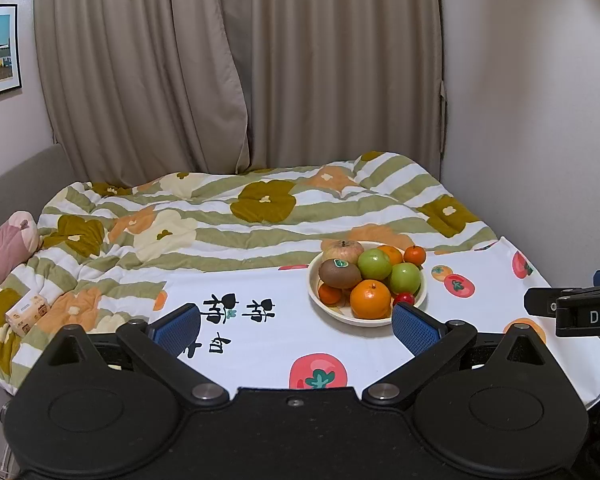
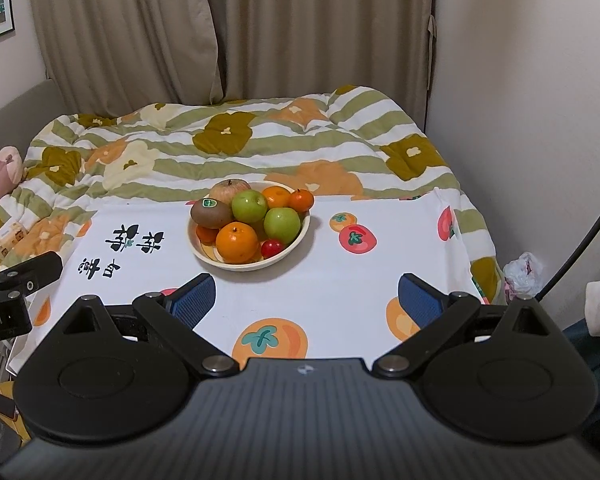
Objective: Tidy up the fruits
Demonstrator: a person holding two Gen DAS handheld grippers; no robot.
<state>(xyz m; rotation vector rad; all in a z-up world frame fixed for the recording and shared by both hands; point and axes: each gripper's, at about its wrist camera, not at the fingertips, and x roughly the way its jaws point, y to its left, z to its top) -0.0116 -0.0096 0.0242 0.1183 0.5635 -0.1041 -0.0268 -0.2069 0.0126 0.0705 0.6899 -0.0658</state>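
Left tongs: spread wide, holding nothing, above the tabletop short of the bowl.
Right tongs: spread wide, holding nothing.
Bowl: on the white cloth, piled with fruit.
Fruit: kiwi, big orange, two green apples, cherry.
Bed: behind, flowered quilt.

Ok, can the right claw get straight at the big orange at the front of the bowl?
Probably yes. The right claw is open and the cloth between it and the bowl lies bare. The big orange sits at the near rim, uncovered, though a small red fruit crowds its right side.
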